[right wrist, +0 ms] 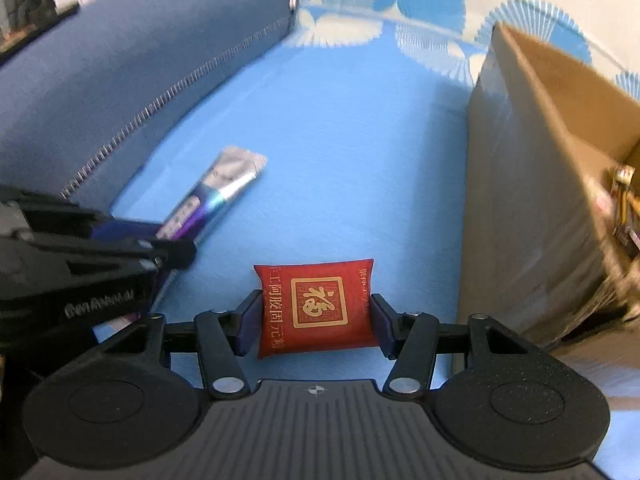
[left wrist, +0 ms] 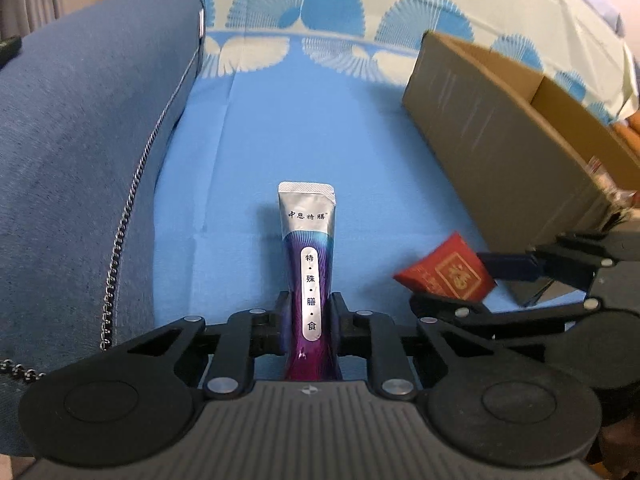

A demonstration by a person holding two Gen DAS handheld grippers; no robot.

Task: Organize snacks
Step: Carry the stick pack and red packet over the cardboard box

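Blue sheet (left wrist: 304, 120) spread flat, dark blue cushion (left wrist: 80, 140) along its left edge. On the sheet's right side, open cardboard box (left wrist: 500, 152) — a few packets dimly seen inside. Left of the box, left gripper (left wrist: 308, 320) clamped on a silver-purple sachet (left wrist: 308, 264) pointing forward. Nearer the box, right gripper (right wrist: 316, 312) pinching a small red packet (right wrist: 316, 308) — fingers against both edges.

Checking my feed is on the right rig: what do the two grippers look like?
Both look alike: the left gripper and right gripper have black linkage arms with silver rivets, round black discs either side, a grey ribbed body with a small crosshair mark, and dark blue pads on the jaws.
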